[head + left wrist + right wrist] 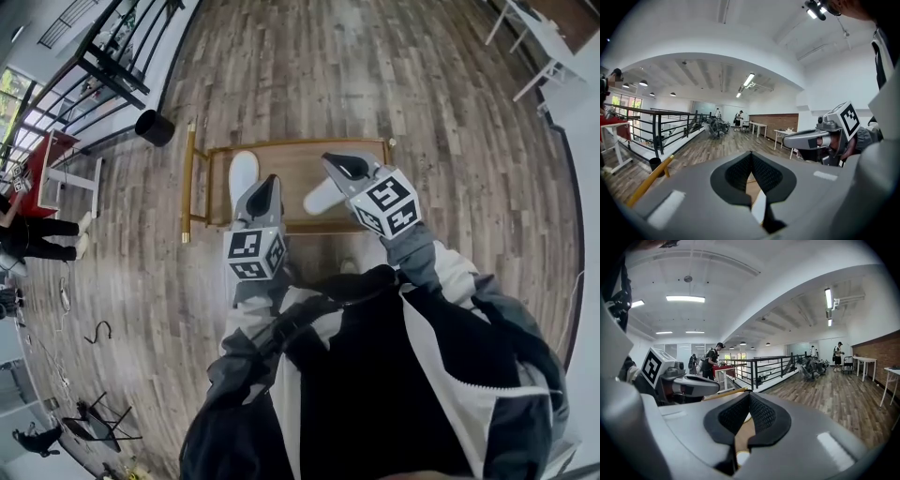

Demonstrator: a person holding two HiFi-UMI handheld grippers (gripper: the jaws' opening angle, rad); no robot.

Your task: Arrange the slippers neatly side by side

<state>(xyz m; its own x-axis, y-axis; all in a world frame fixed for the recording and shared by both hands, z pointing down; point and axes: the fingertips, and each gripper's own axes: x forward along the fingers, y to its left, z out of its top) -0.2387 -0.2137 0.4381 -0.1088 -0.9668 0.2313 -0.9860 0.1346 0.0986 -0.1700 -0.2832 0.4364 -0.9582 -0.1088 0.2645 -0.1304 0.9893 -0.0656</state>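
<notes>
Two white slippers lie on a low wooden platform (295, 161) on the floor in the head view. The left slipper (242, 175) points away from me and the right slipper (322, 198) lies slanted. My left gripper (270, 184) hovers beside the left slipper, shut and empty. My right gripper (332, 161) hangs over the right slipper's far end, also shut with nothing in it. In the left gripper view the jaws (751, 155) meet, with a strip of white slipper (760, 206) below them. In the right gripper view the jaws (749, 397) are together above the wood and a bit of slipper (741, 458).
A wooden rail (188, 183) runs along the platform's left side. A black bin (155, 127) stands by a black railing (117, 56) at the upper left. White tables (539, 42) are at the upper right. A person (42, 236) stands at the far left.
</notes>
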